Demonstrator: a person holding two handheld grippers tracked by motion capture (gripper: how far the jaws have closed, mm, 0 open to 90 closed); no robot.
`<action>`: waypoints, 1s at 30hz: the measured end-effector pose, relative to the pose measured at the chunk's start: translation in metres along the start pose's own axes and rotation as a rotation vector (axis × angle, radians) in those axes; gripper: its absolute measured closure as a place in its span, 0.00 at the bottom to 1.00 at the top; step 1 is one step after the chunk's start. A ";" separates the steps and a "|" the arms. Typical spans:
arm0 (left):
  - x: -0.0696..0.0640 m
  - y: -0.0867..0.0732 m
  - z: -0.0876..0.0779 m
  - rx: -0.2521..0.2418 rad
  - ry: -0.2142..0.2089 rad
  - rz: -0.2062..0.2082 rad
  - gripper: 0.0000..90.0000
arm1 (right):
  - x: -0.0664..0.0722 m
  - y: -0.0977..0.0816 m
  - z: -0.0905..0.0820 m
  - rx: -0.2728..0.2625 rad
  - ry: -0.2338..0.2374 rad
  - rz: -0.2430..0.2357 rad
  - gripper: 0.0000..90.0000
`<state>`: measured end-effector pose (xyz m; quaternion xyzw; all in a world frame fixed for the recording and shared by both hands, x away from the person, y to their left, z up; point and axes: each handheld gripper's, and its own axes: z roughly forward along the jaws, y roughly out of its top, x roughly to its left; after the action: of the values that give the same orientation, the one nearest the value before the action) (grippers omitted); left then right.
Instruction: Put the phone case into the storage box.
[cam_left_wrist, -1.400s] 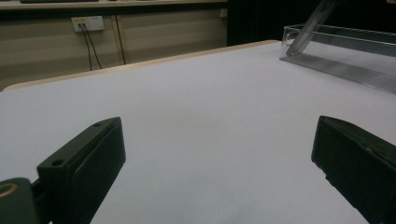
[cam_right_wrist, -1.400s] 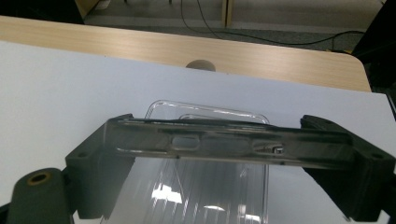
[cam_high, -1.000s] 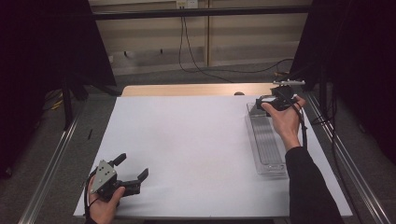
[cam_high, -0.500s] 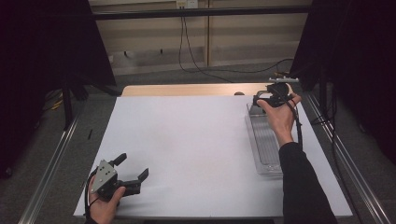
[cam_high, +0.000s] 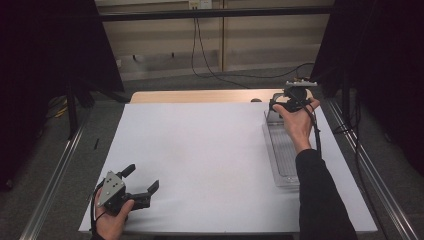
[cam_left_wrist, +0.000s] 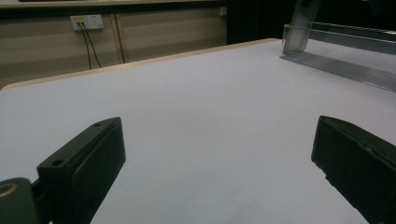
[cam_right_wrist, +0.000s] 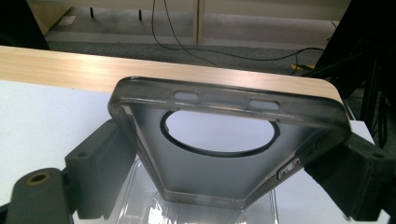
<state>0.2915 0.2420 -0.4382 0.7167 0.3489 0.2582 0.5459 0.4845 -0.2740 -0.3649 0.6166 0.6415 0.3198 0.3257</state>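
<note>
Right gripper (cam_high: 280, 104): clamped on a phone case (cam_right_wrist: 219, 140), one jaw on each long side, held raised over the far end of the clear tray (cam_high: 280, 155).

Left gripper (cam_high: 142, 187): jaws spread wide, nothing between them, resting low at the near left of the table (cam_high: 200, 150), well apart from the right gripper.

Progress, as judged: the case is picked up and clear of the tray, so the lift appears done. Left to do is carrying it off and setting it down, or passing it to the idle left gripper; which of these cannot be told.

Phone case, description: smoky translucent shell, seemingly soft plastic. Large round camera opening with a dark ring, near the end away from the jaws. That end rim carries three slot-shaped cutouts. Rounded corners, raised lip all round. Held tilted, its far end higher, hollow side toward the camera. No phone inside.

Tray: long, transparent, ribbed floor, lying directly beneath the right gripper, along the table's right edge.
</note>
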 end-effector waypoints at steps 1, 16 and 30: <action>0.000 0.000 0.000 0.003 0.001 0.007 0.03 | -0.001 0.001 0.001 0.001 0.001 0.003 0.13; -0.002 0.000 0.001 0.012 0.000 0.009 0.03 | 0.000 0.005 0.009 -0.005 0.003 -0.016 0.12; -0.002 -0.001 0.001 0.009 -0.001 -0.001 0.03 | -0.002 0.006 0.008 -0.026 0.012 -0.015 0.10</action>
<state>0.2911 0.2398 -0.4393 0.7190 0.3504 0.2559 0.5429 0.4949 -0.2758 -0.3647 0.6054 0.6440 0.3293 0.3322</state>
